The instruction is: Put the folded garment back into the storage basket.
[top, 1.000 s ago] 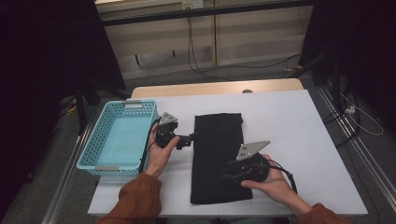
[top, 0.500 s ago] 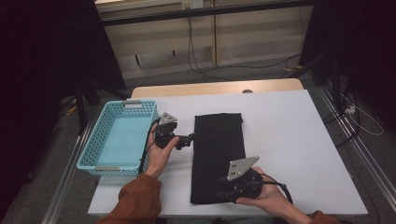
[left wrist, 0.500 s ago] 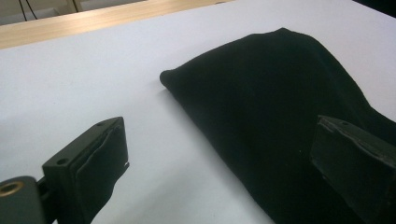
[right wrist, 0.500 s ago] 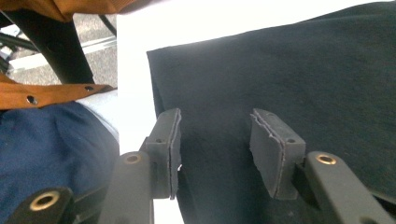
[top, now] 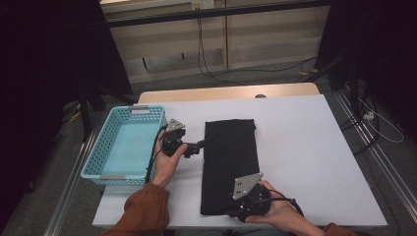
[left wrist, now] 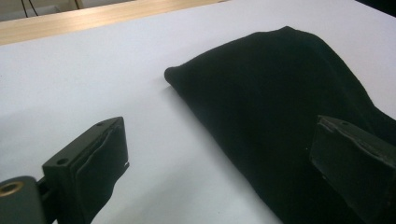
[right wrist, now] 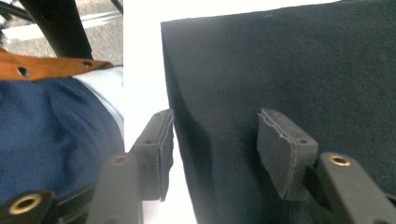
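High view: the left gripper [top: 200, 144] lies level, jaws spread wide beside the left edge of the black cloth [top: 230, 157], a long matte rectangle flat on the white table [top: 305, 147]. The right gripper [top: 231, 213], jaws parted, straddles the cloth's near left corner, one soft fold between them.

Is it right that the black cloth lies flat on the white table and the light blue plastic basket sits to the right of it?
Not quite. The light blue plastic basket sits to the left of the black cloth, not the right, as the high view shows. The rest holds: the cloth lies flat on the white table.
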Demonstrator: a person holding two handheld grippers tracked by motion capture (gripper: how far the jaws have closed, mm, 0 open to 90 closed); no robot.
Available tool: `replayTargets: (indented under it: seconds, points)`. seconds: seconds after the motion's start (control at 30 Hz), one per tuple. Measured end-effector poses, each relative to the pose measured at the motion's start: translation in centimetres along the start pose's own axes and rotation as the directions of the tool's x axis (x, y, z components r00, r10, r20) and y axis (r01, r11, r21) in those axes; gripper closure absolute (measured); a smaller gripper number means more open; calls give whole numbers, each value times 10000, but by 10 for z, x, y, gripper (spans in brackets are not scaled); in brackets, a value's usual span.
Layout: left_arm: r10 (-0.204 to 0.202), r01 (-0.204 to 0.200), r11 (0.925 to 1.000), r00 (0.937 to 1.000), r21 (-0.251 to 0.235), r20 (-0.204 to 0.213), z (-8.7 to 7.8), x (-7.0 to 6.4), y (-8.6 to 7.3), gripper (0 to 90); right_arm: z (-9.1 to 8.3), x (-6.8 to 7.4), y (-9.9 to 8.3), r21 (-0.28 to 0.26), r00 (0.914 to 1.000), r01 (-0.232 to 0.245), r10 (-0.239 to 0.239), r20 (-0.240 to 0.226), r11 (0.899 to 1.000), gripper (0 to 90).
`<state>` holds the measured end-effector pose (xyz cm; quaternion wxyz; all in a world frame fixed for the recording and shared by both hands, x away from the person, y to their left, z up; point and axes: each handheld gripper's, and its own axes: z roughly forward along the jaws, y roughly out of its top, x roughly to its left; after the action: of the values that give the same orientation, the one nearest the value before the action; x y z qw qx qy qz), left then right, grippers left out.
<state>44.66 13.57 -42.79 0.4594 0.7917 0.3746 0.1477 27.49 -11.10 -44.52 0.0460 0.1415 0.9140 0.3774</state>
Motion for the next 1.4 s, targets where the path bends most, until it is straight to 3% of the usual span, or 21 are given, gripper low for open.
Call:
replayTargets:
  seconds: [0.3,0.53,1.0,1.2,1.27,1.4]
  points:
    - [20,-20,10000,10000,-12,-11,0,-1,0,45,4,8,-3,64,9990,271,-273,340,9996,376]
    - [69,-69,10000,10000,32,40,1,-1,0,45,5,9,-4,228,9972,443,-456,598,9988,404]
    - [29,-29,10000,10000,-74,-27,2,-2,1,45,3,5,-4,203,9914,574,-594,1167,9981,677]
    - [-55,54,9999,9999,-162,-105,5,-4,2,44,2,-2,-5,70,9953,192,-197,952,9998,774]
    - [-272,273,9996,9996,-121,71,6,-3,3,45,1,-4,-6,0,9968,-65,65,793,10000,791]
    - [-466,465,9988,9989,-124,-55,9,-2,6,60,1,-5,-5,44,9969,-145,141,776,9999,804]
